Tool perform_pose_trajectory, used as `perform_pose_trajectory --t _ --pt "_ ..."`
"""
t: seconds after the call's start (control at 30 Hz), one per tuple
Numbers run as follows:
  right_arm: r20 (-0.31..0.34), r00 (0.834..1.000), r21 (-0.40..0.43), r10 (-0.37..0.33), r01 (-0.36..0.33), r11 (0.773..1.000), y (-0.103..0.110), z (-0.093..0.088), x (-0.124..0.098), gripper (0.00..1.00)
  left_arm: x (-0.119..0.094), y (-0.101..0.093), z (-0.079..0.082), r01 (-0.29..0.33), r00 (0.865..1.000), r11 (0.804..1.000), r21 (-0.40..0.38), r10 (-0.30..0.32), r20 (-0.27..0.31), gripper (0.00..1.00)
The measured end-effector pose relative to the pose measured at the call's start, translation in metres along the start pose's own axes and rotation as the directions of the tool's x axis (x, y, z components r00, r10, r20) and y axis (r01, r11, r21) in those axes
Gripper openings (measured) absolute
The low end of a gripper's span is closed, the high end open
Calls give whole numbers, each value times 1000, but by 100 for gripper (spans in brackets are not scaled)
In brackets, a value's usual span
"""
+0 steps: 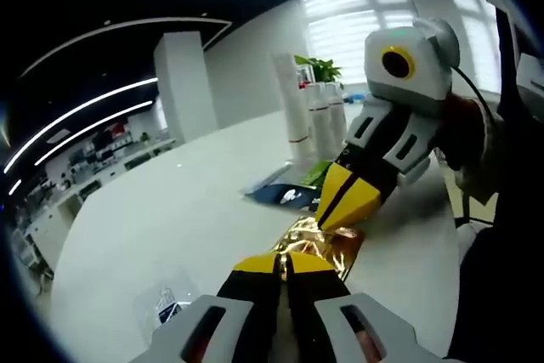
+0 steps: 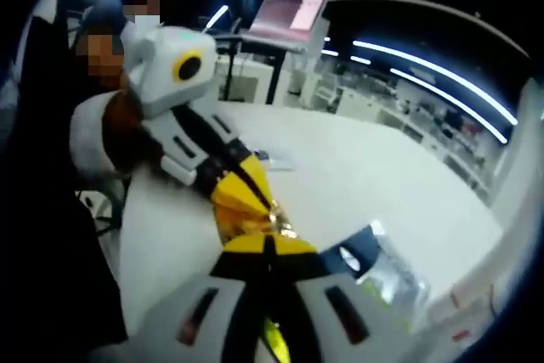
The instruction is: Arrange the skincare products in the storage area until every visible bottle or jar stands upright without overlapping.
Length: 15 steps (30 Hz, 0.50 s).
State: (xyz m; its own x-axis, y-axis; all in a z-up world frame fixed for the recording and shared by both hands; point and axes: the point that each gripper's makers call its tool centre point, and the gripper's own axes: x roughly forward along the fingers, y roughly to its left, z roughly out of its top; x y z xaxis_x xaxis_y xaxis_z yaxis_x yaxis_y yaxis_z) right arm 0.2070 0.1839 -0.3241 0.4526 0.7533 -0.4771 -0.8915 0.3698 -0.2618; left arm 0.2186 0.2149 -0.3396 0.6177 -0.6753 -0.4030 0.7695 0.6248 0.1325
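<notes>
Gold foil packet [image 1: 319, 244] at frame centre is pinched at opposite ends by left gripper [image 1: 285, 263] and right gripper [image 1: 340, 210], above the white table [image 1: 170, 218]

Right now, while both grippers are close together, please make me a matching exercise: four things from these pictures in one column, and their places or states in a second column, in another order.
Things
1. crinkled gold foil wrapper
2. tall white plastic bottles
3. flat dark blue packet
4. open laptop with a pink screen

Places or states
A. lying flat on the white table
B. raised on a stand beyond the table
C. pinched between the left gripper and the right gripper
D. standing upright at the table's far side

Pairs: 1-C, 2-D, 3-A, 4-B
</notes>
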Motion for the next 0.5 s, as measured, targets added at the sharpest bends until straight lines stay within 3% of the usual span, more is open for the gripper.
perform_pose_trajectory --t 0.07,0.23,0.5 --pt "1 1000 10 1 -1 1000 -3 3 -1 0 -3 0 7 22 999 999 -49 -21 34 3" --pt "14 1000 54 3 -4 999 -10 13 4 0 -12 16 11 -11 1000 999 -52 13 29 3" --pt "79 995 190 61 -75 979 -12 35 29 12 -36 53 -4 -117 993 987 -107 115 -24 15"
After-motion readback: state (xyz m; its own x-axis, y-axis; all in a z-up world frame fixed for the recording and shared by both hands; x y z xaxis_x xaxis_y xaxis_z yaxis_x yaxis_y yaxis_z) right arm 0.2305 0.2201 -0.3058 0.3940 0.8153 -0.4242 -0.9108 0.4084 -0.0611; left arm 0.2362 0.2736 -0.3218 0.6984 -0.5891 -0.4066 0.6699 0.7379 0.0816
